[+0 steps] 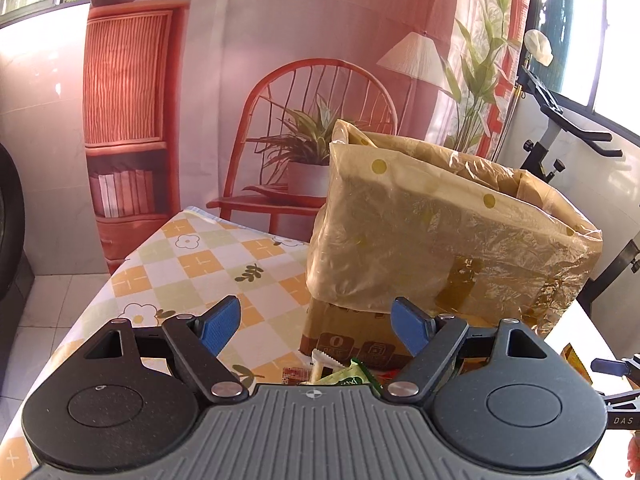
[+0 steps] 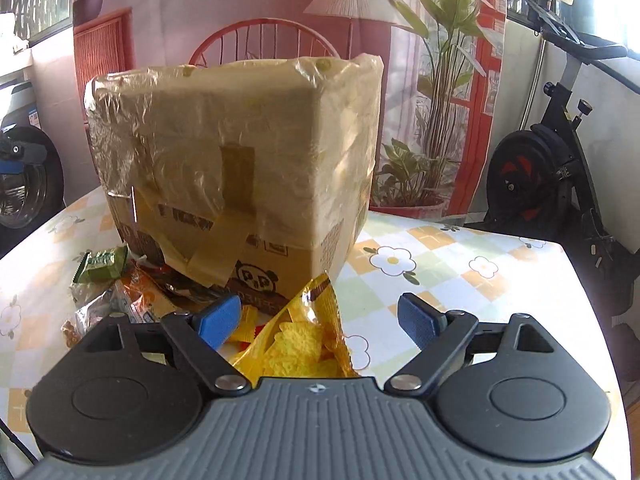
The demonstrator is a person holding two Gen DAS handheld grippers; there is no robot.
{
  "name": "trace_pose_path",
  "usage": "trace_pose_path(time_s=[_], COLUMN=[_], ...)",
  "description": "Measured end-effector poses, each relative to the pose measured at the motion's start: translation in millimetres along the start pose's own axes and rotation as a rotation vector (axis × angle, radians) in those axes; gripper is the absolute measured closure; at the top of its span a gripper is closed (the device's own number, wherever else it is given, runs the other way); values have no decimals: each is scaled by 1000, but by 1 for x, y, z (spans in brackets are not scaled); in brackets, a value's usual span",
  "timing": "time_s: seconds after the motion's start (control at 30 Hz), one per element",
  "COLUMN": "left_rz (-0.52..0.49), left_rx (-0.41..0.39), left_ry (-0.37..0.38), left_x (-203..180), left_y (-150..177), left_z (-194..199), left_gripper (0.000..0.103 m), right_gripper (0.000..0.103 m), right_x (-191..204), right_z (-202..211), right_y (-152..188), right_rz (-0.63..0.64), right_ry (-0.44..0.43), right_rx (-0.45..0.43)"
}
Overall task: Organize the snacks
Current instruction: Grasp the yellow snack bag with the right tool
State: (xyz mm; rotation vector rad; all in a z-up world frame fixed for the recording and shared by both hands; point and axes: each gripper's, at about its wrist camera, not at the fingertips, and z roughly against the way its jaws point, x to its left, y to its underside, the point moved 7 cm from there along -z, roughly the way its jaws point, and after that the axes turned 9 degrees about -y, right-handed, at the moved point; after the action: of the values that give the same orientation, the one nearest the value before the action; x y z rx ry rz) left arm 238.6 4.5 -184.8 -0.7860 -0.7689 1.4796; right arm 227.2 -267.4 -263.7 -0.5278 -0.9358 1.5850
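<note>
One cardboard box [image 2: 240,168], lined with one plastic bag [image 1: 440,216], is counted on the surface [image 2: 460,264]. One yellow chip packet [image 2: 304,340] is seen in front of it. One green snack packet [image 2: 102,266] is made out to the left, beside a heap of further wrappers [image 2: 120,304] whose number cannot be told. Two grippers are counted, left [image 1: 316,326] and right [image 2: 320,322], each with two blue-padded fingers [image 2: 218,320].
</note>
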Motion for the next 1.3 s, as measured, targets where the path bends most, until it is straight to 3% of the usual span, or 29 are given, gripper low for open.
trace_pose_path(time_s=[0.17, 0.3, 0.77, 0.87, 1.0, 1.13, 1.3], left_rz=[-3, -8, -10, -16, -23, -39, -48], left_rx=[6, 9, 51, 57, 69, 88, 101], left_ry=[-1, 9, 35, 40, 42, 49, 67], left_x=[1, -1, -7, -9, -10, -8, -3], left_y=[5, 9, 29, 33, 38, 43, 45], left_z=[-1, 0, 1, 3, 2, -1, -4], left_gripper=[19, 19, 19, 19, 19, 20, 25], right_gripper=[7, 6, 5, 9, 29, 31, 25], right_x=[-9, -15, 9, 14, 23, 32, 34], right_z=[-7, -9, 11, 9, 6, 0, -8], right_y=[23, 31, 43, 45, 44, 43, 40], right_rz=[-123, -233, -287, -302, -314, -334, -388], right_ry=[-35, -86, -200, -219, -273, -311, -308], right_rx=[-1, 7, 20, 29, 29, 35, 37])
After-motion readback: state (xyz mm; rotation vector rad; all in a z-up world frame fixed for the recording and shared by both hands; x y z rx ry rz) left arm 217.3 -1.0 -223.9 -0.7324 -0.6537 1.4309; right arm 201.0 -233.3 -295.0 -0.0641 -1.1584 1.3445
